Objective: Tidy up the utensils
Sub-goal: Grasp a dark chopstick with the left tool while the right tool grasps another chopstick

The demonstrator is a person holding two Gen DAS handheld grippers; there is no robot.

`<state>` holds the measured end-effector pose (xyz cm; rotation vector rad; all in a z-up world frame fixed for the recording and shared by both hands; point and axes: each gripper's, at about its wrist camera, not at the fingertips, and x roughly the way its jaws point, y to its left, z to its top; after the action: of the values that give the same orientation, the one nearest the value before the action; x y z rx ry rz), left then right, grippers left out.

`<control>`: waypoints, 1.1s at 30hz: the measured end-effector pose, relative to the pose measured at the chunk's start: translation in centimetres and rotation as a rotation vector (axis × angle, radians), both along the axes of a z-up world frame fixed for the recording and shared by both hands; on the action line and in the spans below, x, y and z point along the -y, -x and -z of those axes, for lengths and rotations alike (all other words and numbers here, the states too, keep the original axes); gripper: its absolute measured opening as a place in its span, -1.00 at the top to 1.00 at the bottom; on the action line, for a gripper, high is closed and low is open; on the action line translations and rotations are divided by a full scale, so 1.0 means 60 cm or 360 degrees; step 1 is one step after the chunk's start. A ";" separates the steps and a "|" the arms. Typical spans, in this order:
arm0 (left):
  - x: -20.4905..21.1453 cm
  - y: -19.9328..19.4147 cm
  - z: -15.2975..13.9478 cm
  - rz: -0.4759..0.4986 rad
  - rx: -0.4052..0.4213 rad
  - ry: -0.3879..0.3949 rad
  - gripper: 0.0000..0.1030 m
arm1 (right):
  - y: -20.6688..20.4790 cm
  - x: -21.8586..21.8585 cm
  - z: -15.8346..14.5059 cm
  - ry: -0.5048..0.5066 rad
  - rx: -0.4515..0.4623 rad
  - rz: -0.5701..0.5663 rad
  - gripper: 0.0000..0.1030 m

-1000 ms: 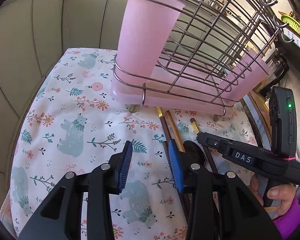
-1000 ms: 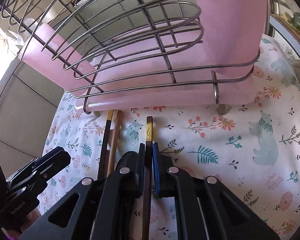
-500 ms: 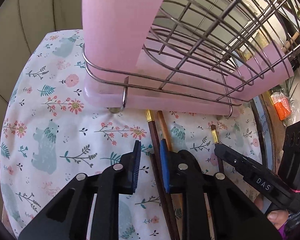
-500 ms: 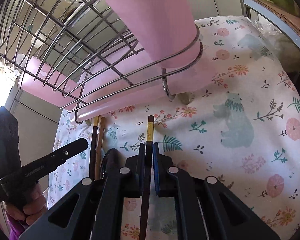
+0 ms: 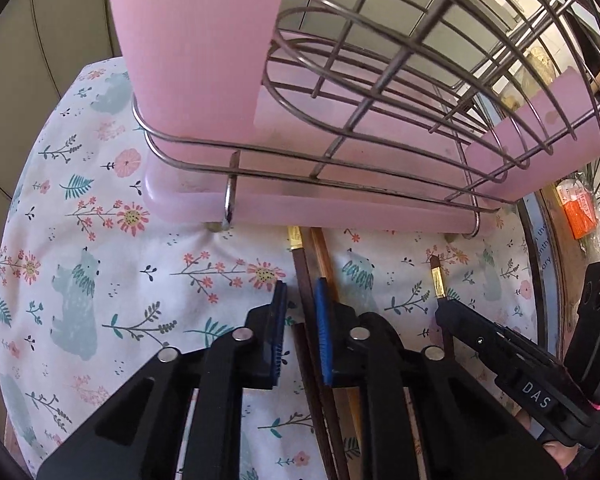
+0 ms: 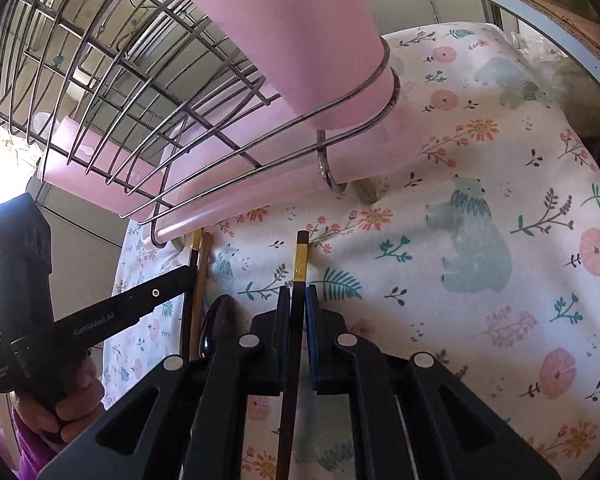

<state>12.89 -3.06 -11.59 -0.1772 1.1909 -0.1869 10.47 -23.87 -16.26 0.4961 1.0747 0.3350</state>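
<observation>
Since a second ago the left gripper [image 5: 299,332] has come forward and down toward the rack [image 5: 340,168], from bare cloth onto the pair of chopsticks. Its jaws have just been closing: they stood wide apart then, and now sit narrow with the dark chopstick [image 5: 302,276] between the blue pads. The right pad touches it; whether the left pad presses yet I cannot tell, as a sliver of cloth [image 5: 100,240] seems to show there. The lighter chopstick [image 5: 325,256] lies just beside, outside the right jaw. Both point at the rack's front edge, near the middle of the surface.

The right gripper [image 6: 298,332] has shifted less, rolling a little, and its jaws stay clamped on the third chopstick [image 6: 300,264], gold band just ahead of the pads, the stick lying on the cloth nearer the rack's right foot. A spoon [image 6: 216,328] lies between the two grippers, by the right one's left jaw.

The step looks like the pick-up: each hand taking one chopstick before moving it to the rack's pink holder [image 5: 196,60]. Next the left jaws must finish closing on the dark stick alone without dragging its neighbour. Then both should lift evenly, keeping tips clear of the rack's lower wires.
</observation>
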 end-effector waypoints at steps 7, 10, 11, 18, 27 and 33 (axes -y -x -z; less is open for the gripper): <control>0.012 0.009 -0.010 -0.0042 -0.0017 0.0044 0.89 | 0.006 -0.004 -0.005 0.0009 -0.0006 0.0016 0.86; -0.005 0.016 -0.019 -0.0046 -0.0019 0.0061 0.90 | 0.006 -0.006 -0.008 0.0018 -0.0008 0.0020 0.86; -0.011 0.019 -0.022 -0.0045 -0.0019 0.0065 0.90 | 0.007 -0.007 -0.008 0.0021 -0.0007 0.0021 0.86; -0.043 0.041 -0.016 -0.0052 -0.0075 0.0025 0.90 | 0.013 -0.011 -0.017 0.0038 -0.0016 0.0013 0.86; -0.055 0.036 -0.016 0.0025 -0.0142 -0.0022 0.87 | 0.005 -0.020 -0.016 0.0085 -0.0102 -0.0062 0.84; -0.029 0.016 0.000 0.0152 -0.0219 -0.0100 0.84 | -0.010 -0.029 -0.017 0.0139 -0.0157 -0.0147 0.82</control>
<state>11.95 -1.33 -11.59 -0.0791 1.3415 -0.2238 11.06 -22.14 -15.24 0.3893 1.2051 0.3460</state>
